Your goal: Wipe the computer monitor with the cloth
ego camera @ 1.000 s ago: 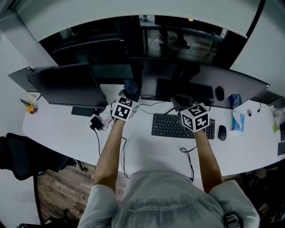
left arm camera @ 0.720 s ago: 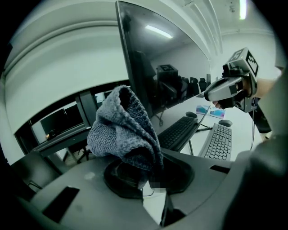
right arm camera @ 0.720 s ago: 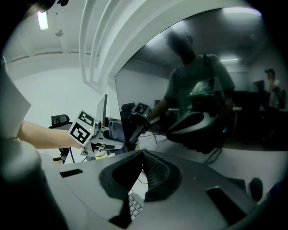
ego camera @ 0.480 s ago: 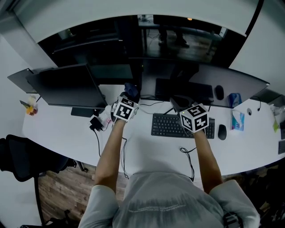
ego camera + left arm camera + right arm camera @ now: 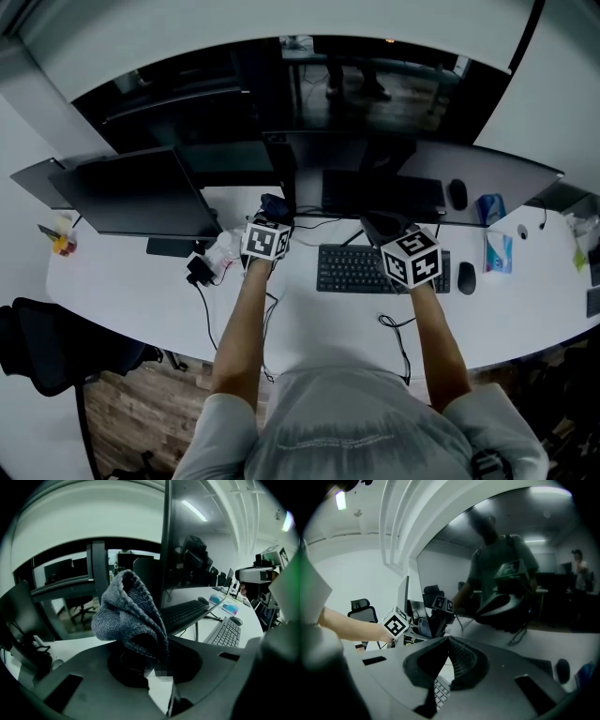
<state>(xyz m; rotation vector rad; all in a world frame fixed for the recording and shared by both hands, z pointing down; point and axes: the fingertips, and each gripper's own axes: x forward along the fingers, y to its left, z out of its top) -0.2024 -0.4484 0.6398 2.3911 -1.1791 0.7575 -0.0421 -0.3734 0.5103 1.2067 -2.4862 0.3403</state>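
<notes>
Left gripper (image 5: 154, 662) jaws clamped on cloth (image 5: 129, 616), beside monitor (image 5: 201, 559) edge. Right gripper (image 5: 446, 641) jaws closed, empty. I judge approach step; next I press cloth flat to monitor.

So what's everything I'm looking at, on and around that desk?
desk: one, white, curved, under everything
monitors: two, dark; one at left, one at centre
keyboard: one, black, in front of the centre monitor
mouse: one, black, right of the keyboard
packet: one, blue and white, right of the mouse
cables: several, black, trailing over the desk
chair: one, black, lower left beside the desk
cloth: one, grey knit, bunched in the left gripper
left gripper: shut on the cloth
right gripper: shut, empty, above the keyboard
</notes>
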